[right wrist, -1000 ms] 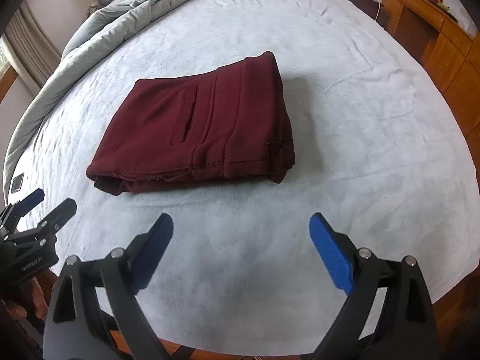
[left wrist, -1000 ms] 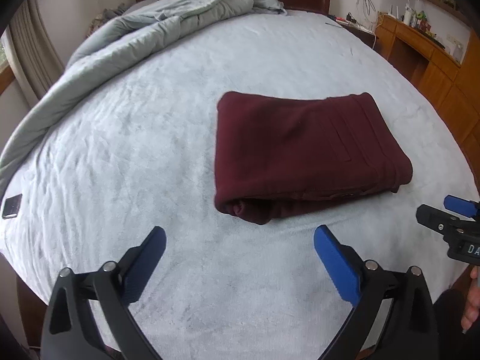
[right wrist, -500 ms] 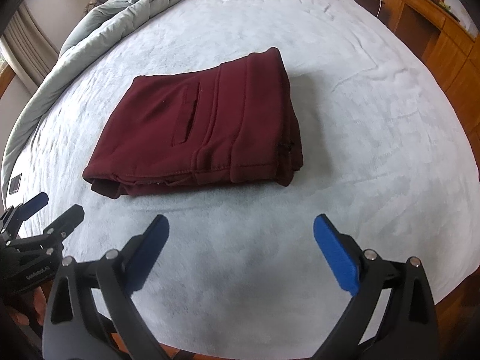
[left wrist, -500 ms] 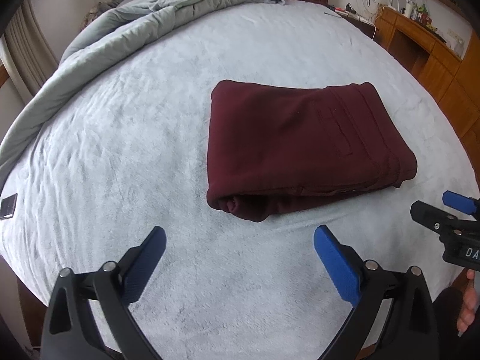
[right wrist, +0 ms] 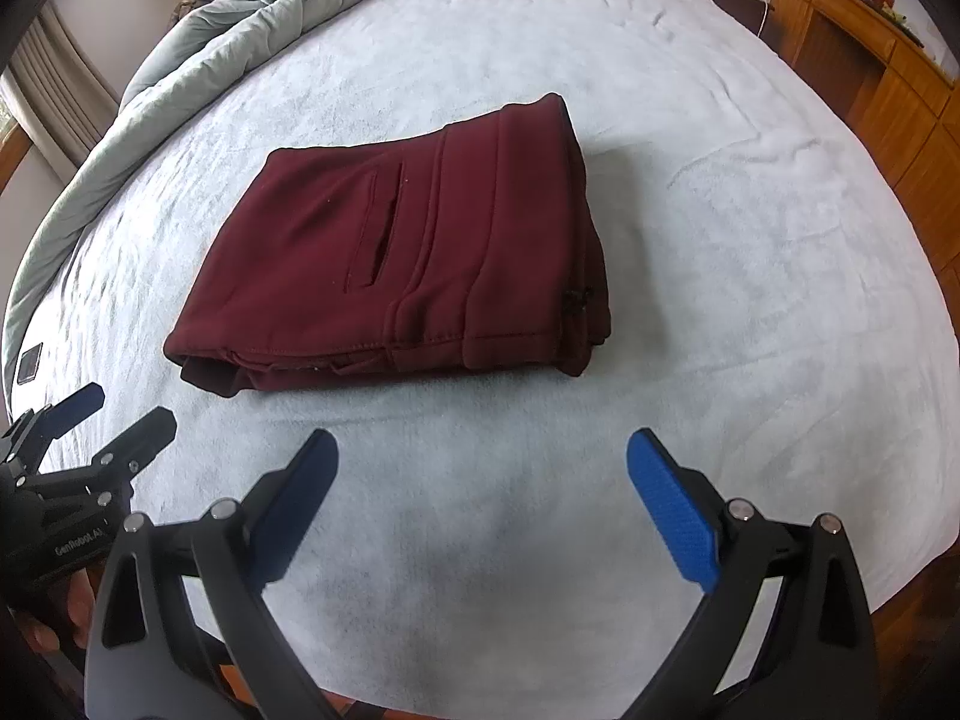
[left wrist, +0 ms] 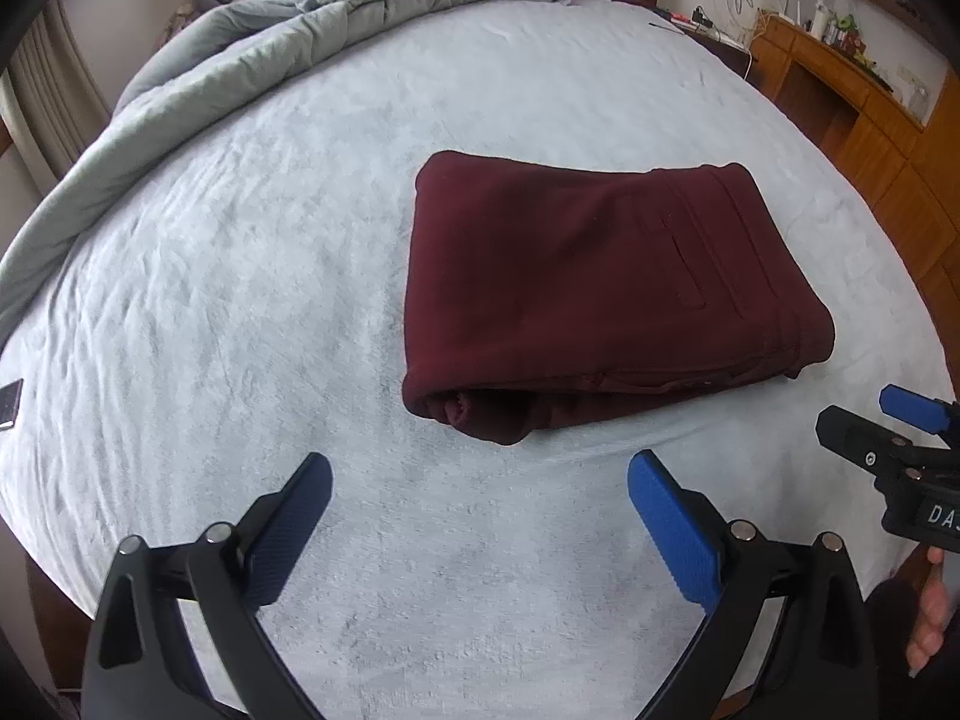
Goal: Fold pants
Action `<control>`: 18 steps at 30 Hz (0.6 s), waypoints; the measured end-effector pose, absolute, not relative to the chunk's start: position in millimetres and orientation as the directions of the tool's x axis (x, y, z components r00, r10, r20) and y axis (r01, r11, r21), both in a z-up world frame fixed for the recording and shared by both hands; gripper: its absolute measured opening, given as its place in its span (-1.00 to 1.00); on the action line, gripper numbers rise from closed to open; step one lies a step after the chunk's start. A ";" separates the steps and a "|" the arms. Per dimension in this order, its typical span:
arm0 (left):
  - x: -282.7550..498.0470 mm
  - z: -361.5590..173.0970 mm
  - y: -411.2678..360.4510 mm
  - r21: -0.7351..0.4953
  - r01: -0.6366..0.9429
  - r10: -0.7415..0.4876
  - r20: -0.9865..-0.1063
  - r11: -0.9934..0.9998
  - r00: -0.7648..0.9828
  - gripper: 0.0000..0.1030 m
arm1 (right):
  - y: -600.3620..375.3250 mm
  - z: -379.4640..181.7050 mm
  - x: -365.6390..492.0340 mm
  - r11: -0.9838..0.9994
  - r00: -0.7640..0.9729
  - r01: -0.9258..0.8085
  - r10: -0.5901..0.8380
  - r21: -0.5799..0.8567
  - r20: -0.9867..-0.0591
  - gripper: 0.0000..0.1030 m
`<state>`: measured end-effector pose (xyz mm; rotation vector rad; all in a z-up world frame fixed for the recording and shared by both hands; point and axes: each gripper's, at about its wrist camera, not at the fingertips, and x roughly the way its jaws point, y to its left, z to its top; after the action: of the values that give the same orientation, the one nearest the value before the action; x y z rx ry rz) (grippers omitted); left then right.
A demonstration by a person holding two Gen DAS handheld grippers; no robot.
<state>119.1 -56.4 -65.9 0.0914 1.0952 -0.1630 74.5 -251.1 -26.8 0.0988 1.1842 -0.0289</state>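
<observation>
Folded pants on the bed — both grippers empty and spread

The left gripper (left wrist: 480, 495) and right gripper (right wrist: 483, 474) are best kept clear of the pants (right wrist: 408, 264); only loose layers at the near edge may be tucked. The maroon bundle lies compact mid-bed (right wrist: 720, 210) — pocket slit on top.

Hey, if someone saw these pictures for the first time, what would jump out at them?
A dark maroon fleece pair of pants, folded into a thick rectangle, lies mid-bed on the pale blue fuzzy bedspread. Two black grippers with blue pads, left gripper and right gripper, hover near it, jaws wide open. A rumpled grey-green quilt is heaped along the far left.
</observation>
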 end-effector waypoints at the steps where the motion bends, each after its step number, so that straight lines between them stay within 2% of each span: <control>1: 119.3 -66.3 -56.2 -0.003 0.173 -0.082 -0.891 0.985 0.447 0.93 | -250.9 -26.7 74.7 0.996 0.377 0.073 0.027 0.059 -0.926 0.87; 18: 118.5 -64.3 -59.0 0.038 0.171 -0.049 -0.878 0.984 0.476 0.93 | -246.0 -29.6 77.5 0.998 0.367 0.060 0.007 0.032 -0.930 0.87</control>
<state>118.5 -59.0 -64.3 0.1267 1.0669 -0.1348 77.5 -246.0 -29.6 0.0637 1.1946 -0.0340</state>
